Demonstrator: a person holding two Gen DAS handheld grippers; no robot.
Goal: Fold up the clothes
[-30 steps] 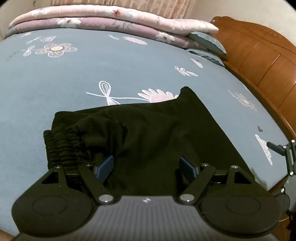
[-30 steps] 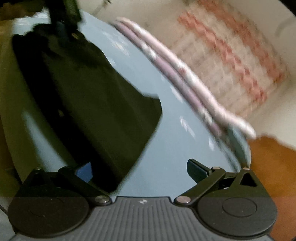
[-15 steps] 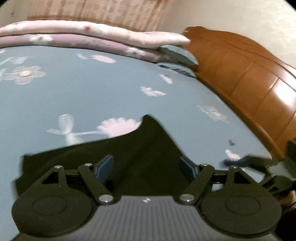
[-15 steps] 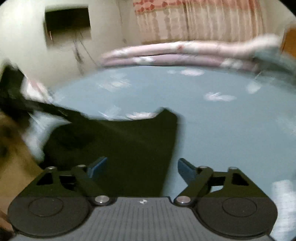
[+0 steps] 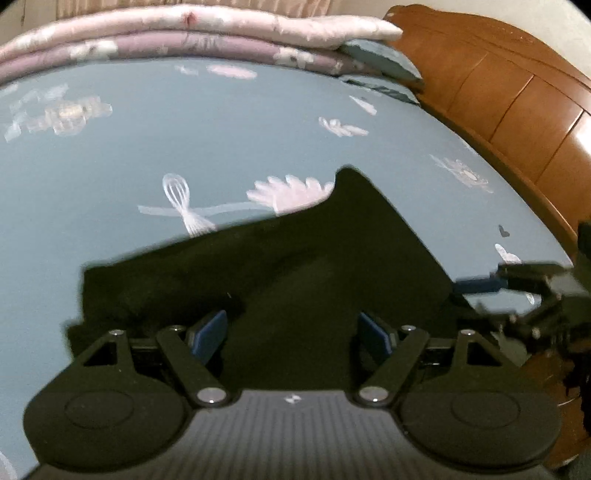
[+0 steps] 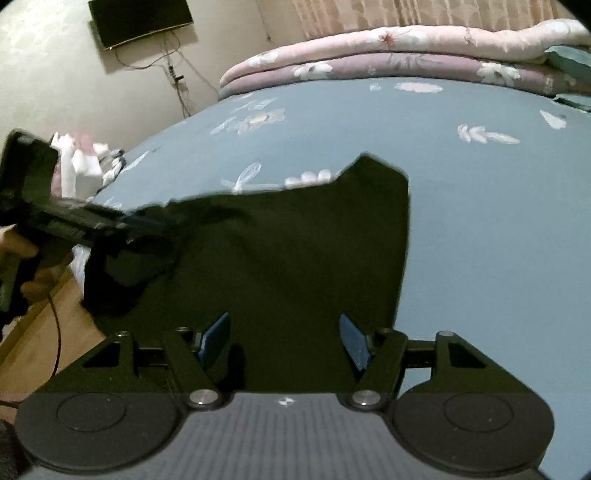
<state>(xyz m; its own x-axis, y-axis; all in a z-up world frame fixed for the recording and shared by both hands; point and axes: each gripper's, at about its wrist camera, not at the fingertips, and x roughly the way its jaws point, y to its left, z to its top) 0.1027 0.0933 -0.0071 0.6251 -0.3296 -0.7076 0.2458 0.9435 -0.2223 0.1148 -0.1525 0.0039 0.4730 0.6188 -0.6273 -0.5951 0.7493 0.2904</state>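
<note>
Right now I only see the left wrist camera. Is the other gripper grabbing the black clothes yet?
Observer: Not yet. The right gripper has its jaws closing over the black garment, which lies between the blue pads, but they are not pinching it.
Operator: Is there anything on the wall over there?
Observer: Yes, a dark screen hangs high on the wall, with cables dangling below it.
Operator: Who is holding my gripper?
Observer: A hand is wrapped around the handle of the left gripper, just off the edge of the bed.
</note>
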